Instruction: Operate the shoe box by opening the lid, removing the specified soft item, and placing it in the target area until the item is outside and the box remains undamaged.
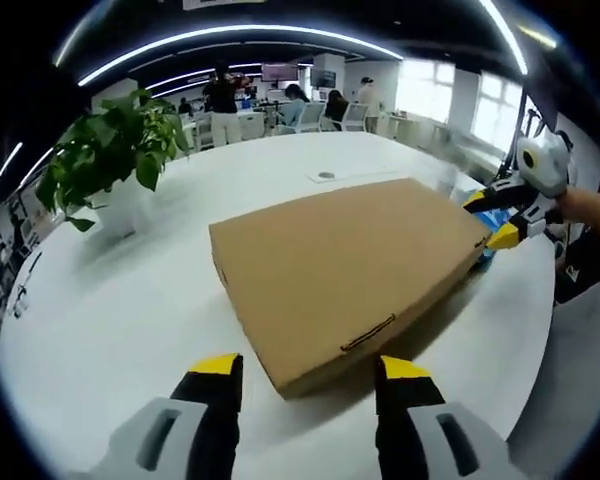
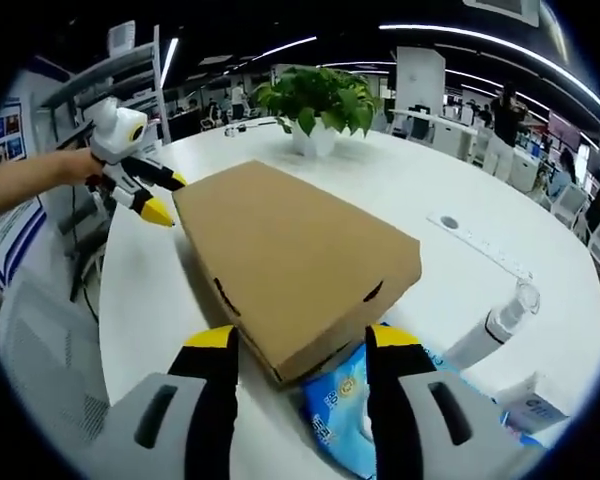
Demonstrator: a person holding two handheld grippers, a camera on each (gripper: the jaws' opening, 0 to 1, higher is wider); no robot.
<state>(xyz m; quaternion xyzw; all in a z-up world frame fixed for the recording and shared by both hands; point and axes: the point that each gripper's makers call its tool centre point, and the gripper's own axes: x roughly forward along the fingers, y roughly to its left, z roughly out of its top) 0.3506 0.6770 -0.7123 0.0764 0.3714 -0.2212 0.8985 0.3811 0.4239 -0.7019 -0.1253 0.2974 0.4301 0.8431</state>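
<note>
A flat brown cardboard shoe box (image 1: 350,265) lies on the round white table (image 1: 130,330), its lid down. My left gripper (image 1: 305,372) is open, with the box's near corner between its yellow-tipped jaws. In the right gripper view the same box (image 2: 295,255) runs away from my right gripper (image 2: 300,350), which is open astride the opposite corner. A blue soft packet (image 2: 340,400) lies beside and partly under that corner; a sliver of it (image 1: 485,250) peeks out in the left gripper view. The right gripper (image 1: 495,218) and the left gripper (image 2: 158,196) each show spread at the box's far end.
A potted plant (image 1: 110,150) stands in a white pot at the back of the table. A clear spray bottle (image 2: 495,325), a white carton (image 2: 535,405) and a power strip (image 2: 485,248) lie to the right of my right gripper. People sit at desks behind.
</note>
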